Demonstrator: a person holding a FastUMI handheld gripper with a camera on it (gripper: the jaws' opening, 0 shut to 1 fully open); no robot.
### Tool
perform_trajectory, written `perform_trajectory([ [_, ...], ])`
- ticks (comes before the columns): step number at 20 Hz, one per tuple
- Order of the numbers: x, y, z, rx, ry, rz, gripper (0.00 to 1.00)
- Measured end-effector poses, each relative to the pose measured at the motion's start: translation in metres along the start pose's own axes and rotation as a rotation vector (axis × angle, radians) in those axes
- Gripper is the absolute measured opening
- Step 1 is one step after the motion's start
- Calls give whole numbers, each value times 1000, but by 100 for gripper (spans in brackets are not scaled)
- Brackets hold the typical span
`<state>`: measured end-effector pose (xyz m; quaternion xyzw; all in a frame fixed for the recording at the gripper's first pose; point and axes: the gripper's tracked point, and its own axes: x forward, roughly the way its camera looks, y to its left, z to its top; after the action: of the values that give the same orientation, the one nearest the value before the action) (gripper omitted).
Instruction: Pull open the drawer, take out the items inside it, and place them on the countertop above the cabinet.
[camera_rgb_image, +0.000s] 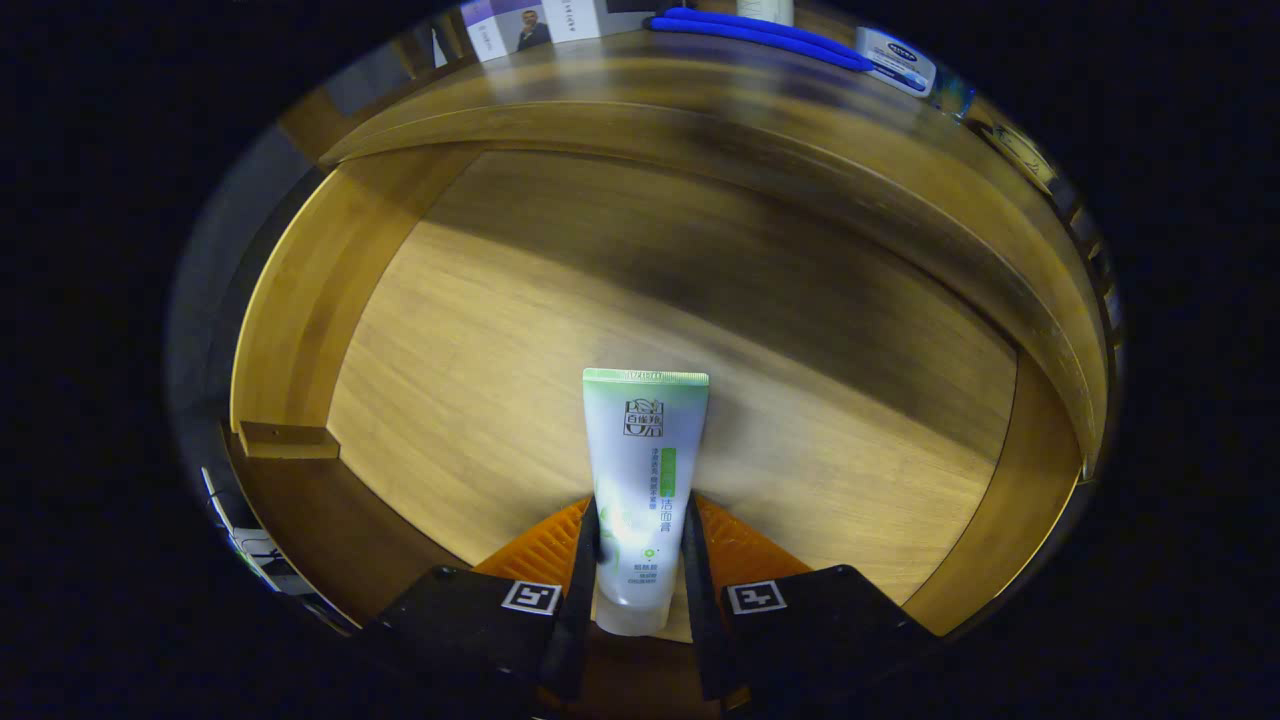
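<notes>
The open wooden drawer (300, 300) has a bare plank floor, in shadow toward the back, and a small wooden block (288, 440) sits at its side wall. Above it runs the wooden countertop (640, 85), and on it lie a blue strip-shaped thing (755, 32), a white and blue tube (898, 60) just beside it, and printed cards (520, 25) propped further along.

The gripper (640, 560) clasps a white and green tube (643, 470) between both fingers, above the drawer floor.

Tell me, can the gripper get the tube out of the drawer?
Probably yes. The gripper is already shut on the tube, jaws pressing either side of it, and the wooden drawer is open, with nothing over the tube.
</notes>
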<state>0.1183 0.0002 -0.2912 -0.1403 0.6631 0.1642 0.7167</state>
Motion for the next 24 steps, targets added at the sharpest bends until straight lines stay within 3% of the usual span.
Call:
perform_trajectory([
  [11, -76, 4, 14, -10, -207, 38, 46],
  [15, -107, 8, 22, 20, -254, 104, 46],
  [24, -161, -22, 98, 127, -403, 111, 46],
])
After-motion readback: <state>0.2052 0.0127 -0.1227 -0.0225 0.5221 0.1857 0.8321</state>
